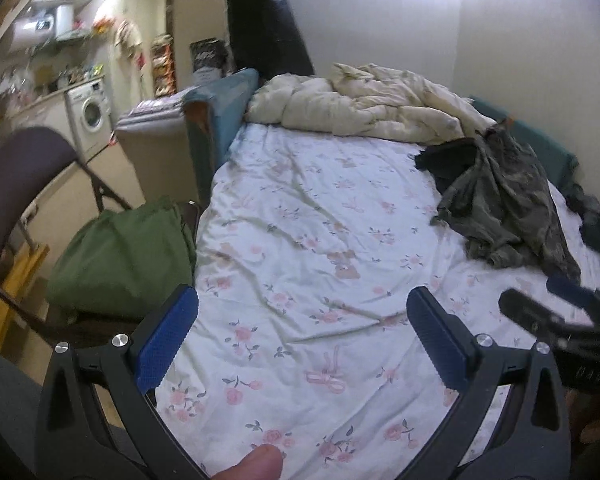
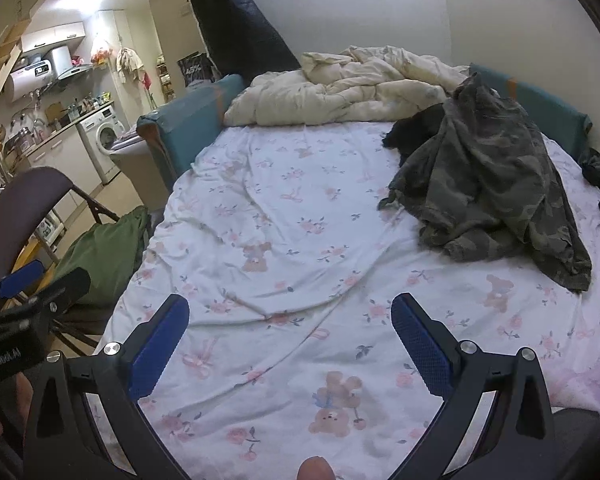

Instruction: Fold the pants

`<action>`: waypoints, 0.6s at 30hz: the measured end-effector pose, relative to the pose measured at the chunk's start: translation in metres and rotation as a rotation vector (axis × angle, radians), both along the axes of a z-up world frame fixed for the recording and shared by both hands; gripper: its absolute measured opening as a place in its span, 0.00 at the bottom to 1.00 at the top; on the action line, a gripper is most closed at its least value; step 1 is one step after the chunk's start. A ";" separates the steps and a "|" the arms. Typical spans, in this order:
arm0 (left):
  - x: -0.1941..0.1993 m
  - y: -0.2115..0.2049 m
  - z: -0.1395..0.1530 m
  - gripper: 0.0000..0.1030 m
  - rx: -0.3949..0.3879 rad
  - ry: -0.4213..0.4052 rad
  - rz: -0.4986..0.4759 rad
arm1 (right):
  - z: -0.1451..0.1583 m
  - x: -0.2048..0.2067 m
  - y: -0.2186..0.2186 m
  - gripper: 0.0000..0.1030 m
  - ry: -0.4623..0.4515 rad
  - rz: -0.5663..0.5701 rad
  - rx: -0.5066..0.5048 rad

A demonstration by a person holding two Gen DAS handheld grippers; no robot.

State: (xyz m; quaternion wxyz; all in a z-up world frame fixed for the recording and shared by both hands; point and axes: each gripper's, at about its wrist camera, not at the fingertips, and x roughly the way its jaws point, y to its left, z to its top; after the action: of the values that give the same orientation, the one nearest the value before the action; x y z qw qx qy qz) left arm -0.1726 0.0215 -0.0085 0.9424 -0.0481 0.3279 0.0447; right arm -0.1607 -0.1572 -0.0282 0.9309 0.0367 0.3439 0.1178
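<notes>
Pants [image 2: 488, 184] lay crumpled far across the bed [image 2: 284, 240] — both the left gripper [image 1: 302, 344] and the right gripper [image 2: 290, 344] stood with jaws apart, empty; better to seek the waistband first.

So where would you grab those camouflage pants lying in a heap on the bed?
Probably the near loose edge of the camouflage pants, coming from the front. The fabric lies flattest there on the sheet, while the far part is bunched up against the cream duvet. Which end is the waistband can't be told.
</notes>
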 end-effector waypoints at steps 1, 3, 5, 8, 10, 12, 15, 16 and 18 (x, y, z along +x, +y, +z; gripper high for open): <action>0.000 0.001 0.000 1.00 -0.002 0.000 0.010 | 0.000 0.000 0.004 1.00 -0.009 0.006 -0.012; 0.000 0.005 -0.001 1.00 -0.005 0.005 0.036 | 0.001 -0.001 0.008 1.00 -0.025 0.013 -0.029; 0.001 0.006 -0.003 1.00 0.000 0.021 0.054 | 0.002 -0.001 0.010 1.00 -0.042 0.017 -0.037; 0.002 0.008 -0.006 1.00 0.006 0.030 0.055 | 0.003 -0.002 0.010 1.00 -0.054 0.010 -0.041; 0.001 0.007 -0.006 1.00 0.006 0.023 0.051 | 0.003 -0.001 0.008 1.00 -0.051 0.001 -0.041; 0.001 0.007 -0.006 1.00 0.010 0.016 0.039 | 0.002 0.001 0.005 1.00 -0.043 -0.012 -0.031; 0.001 0.007 -0.006 1.00 0.012 0.013 0.029 | 0.001 0.003 0.002 1.00 -0.038 -0.025 -0.029; 0.001 0.008 -0.006 1.00 0.008 0.011 0.029 | 0.001 0.003 0.002 1.00 -0.038 -0.026 -0.030; 0.000 0.008 -0.005 1.00 0.007 0.010 0.031 | 0.001 0.002 0.002 1.00 -0.038 -0.028 -0.036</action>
State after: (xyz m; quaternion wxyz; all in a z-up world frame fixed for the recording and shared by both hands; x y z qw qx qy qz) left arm -0.1724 0.0290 -0.0138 0.9401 -0.0500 0.3317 0.0608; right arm -0.1583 -0.1549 -0.0270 0.9393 0.0225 0.3275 0.0994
